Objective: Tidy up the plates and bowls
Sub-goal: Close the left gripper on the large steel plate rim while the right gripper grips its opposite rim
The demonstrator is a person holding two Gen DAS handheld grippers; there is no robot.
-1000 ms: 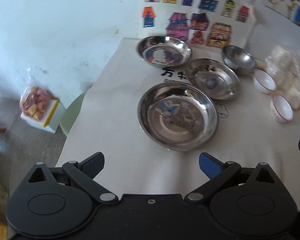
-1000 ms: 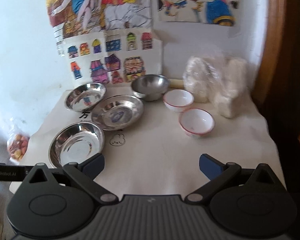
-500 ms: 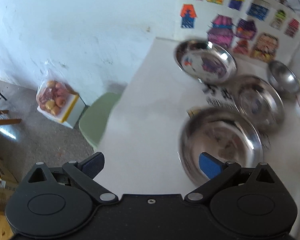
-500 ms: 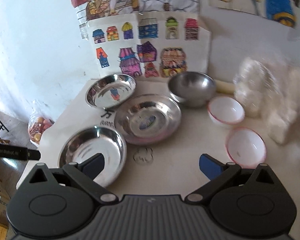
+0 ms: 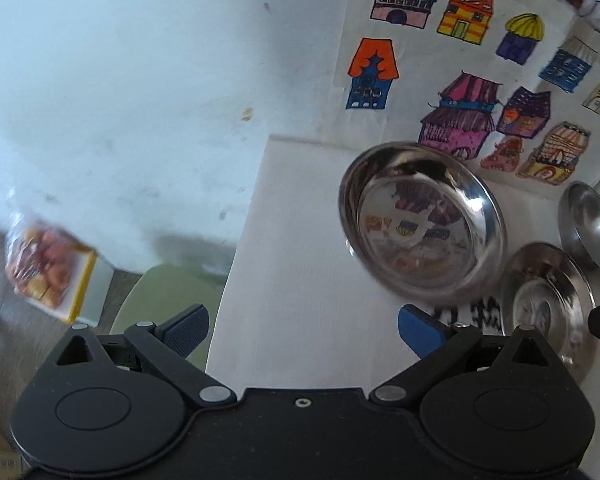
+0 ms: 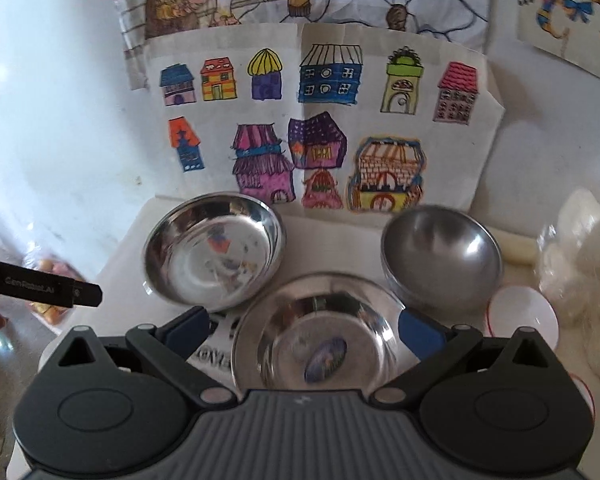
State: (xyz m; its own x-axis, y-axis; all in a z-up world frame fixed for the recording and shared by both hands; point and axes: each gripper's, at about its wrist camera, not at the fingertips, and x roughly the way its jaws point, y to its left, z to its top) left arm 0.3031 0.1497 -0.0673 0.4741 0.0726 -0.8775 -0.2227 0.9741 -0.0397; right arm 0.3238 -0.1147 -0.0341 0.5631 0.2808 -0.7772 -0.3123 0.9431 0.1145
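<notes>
Steel dishes: we count two shallow plates and one deep bowl on the cloth-covered worktop (image 5: 300, 240).
Left tongs (image 5: 303, 325): we find the blue pads wide apart, holding nothing, above the worktop's left edge.
Right tongs (image 6: 303, 325): equally wide apart and empty; the near steel plate (image 6: 320, 340) lies between the pads in this view, whether touched we cannot tell.
Far steel plate (image 5: 420, 224): at the back left by the wall, ahead and right of the left tongs.
Steel bowl (image 6: 442, 256): back right, just beside the near steel plate.
Left view only: we note a green stool (image 5: 168, 296) and a bag of fruit (image 5: 40, 268) on the floor.
Right view only: we note a white red-rimmed bowl (image 6: 524, 316), plastic-wrapped white packages (image 6: 584, 264), and the left tool's black tip (image 6: 40, 286).
Wall: house drawings (image 6: 312, 128) behind the dishes.
</notes>
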